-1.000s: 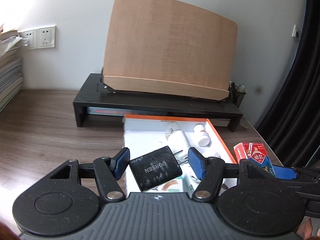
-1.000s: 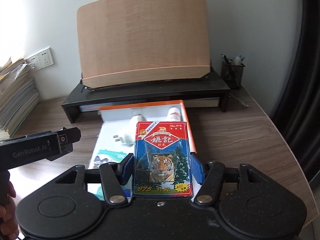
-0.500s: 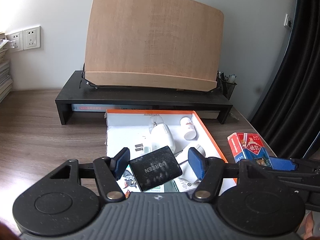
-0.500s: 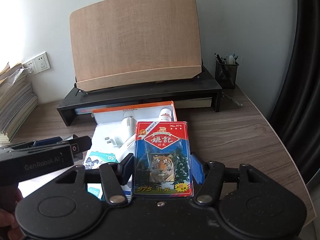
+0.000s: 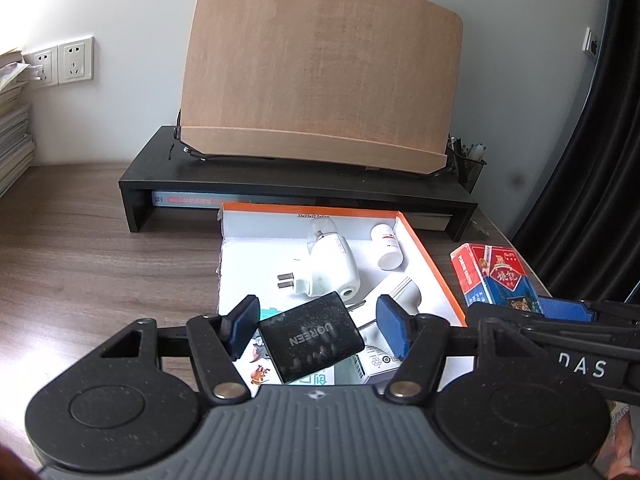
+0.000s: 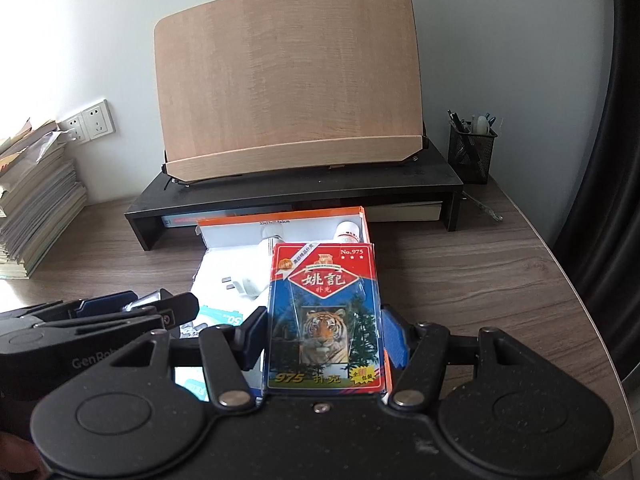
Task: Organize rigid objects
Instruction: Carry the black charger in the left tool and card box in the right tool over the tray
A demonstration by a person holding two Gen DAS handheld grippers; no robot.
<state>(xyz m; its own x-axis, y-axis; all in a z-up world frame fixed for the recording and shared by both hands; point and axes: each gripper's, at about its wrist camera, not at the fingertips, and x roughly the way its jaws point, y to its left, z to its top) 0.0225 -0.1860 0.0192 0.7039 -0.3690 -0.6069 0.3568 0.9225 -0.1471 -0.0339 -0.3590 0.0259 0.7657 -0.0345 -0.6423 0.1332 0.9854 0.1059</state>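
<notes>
My right gripper (image 6: 324, 332) is shut on a red and blue playing card box with a tiger (image 6: 325, 316), held above the right side of the orange-rimmed white box (image 6: 280, 216). The card box also shows in the left wrist view (image 5: 496, 280). My left gripper (image 5: 318, 328) is open over the white box's near end (image 5: 436, 272). A black UGREEN charger (image 5: 312, 336) sits between its fingers, with a gap on each side. A white plug adapter (image 5: 328, 264) and a small white bottle (image 5: 386, 246) lie in the box.
A black monitor riser (image 5: 296, 184) with a wooden book stand (image 5: 320, 64) stands behind the box. A mesh pen holder (image 6: 470, 152) is at the back right. A stack of books (image 6: 28, 204) is at the left. The table edge curves at the right.
Both grippers shifted slightly over the box. The card box stays clamped in the right gripper, and the charger stays between the open left fingers.
</notes>
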